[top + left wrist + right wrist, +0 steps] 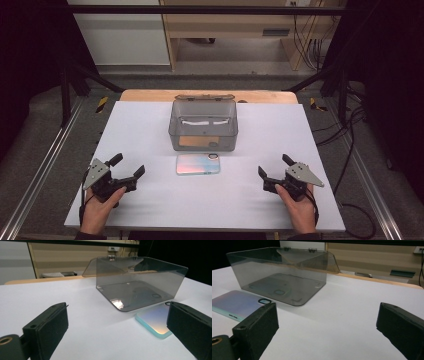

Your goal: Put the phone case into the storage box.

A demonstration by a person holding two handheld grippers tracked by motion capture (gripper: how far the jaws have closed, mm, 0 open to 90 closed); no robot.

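Setting: white table [150, 125] with a wooden far edge; dark frame rails at both sides; pale cabinets behind
Phone: phone [198, 164] lies flat, back upward, near the table's middle, just in front of the box; long axis runs left to right; camera ring at its right end
Phone surface: glossy, iridescent pink-to-blue, rounded corners; no writing legible
Box: smoky clear plastic box [203, 125], rectangular, hinged lid open and tipped back
Left claw [129, 166]: black padded jaws apart, holding nothing; left of the phone, not touching
Right claw [274, 167]: jaws apart, holding nothing; right of the phone, not touching
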